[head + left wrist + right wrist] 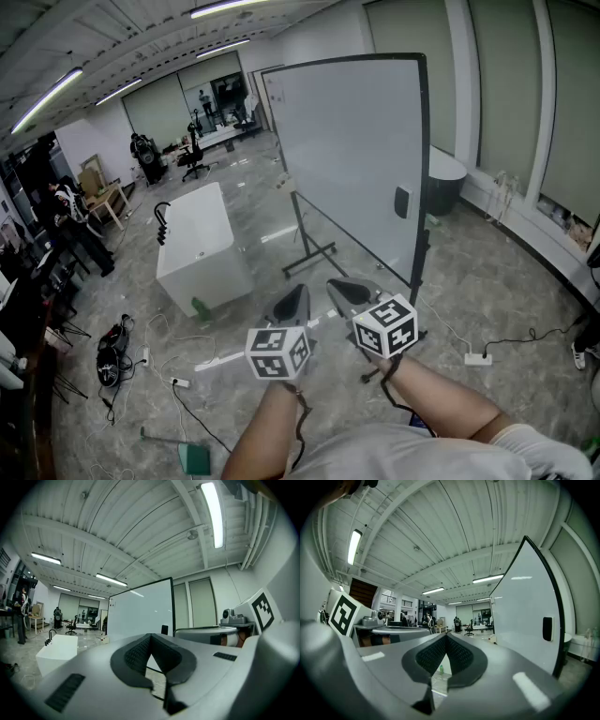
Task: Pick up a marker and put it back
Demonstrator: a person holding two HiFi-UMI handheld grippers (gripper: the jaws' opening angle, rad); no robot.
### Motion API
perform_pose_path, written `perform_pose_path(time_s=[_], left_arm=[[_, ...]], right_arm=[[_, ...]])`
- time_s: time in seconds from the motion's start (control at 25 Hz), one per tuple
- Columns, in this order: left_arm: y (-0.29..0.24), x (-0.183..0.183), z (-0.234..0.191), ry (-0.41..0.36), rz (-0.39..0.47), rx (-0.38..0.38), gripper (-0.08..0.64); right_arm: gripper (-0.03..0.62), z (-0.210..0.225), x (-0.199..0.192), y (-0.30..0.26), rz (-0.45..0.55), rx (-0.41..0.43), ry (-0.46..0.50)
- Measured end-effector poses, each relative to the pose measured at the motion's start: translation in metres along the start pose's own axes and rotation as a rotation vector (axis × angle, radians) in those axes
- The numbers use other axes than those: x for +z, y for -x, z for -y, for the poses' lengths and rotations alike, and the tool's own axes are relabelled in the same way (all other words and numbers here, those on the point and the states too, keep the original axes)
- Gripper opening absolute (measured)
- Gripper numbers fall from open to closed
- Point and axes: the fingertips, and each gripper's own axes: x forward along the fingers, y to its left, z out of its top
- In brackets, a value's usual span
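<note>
No marker can be made out in any view. A large whiteboard (352, 155) on a rolling stand rises ahead of me, with a black eraser (402, 202) stuck near its right edge. My left gripper (302, 289) and right gripper (336, 283) are held side by side in the air before the board's foot, well short of it. Each is shut, with its pads meeting at the tips and nothing between them. The board (140, 611) shows beyond the left gripper (150, 635). To the right of the right gripper (446, 636) are the board (525, 606) and its eraser (547, 628).
A white block-shaped table (197, 244) stands left of the board, with a green bottle (200, 307) at its foot. Cables and a power strip (475, 358) lie on the grey floor. A dark bag (112, 354) lies at the left. People and office chairs are far back left.
</note>
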Motion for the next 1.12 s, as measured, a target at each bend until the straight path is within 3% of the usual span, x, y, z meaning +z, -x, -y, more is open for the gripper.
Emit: perform_pose_path(time_s=[0.4,0.76,1.12], left_arm=[[0.002,-0.005,-0.023,0.018,0.002,-0.008,0.005],[0.027,-0.025,-0.091,0.019,-0.031,-0.049,0.005],[0.005,-0.028,-0.163,0.030,-0.042,-0.048,0.005]], right_arm=[[0.002,-0.014,0.001,-0.017,0.007,-0.020,-0.003],[0.002,-0.041,-0.019,-0.065,0.009,-0.094,-0.033],[0.002,-0.044,-0.028,-0.143,-0.011,-0.079,-0.033]])
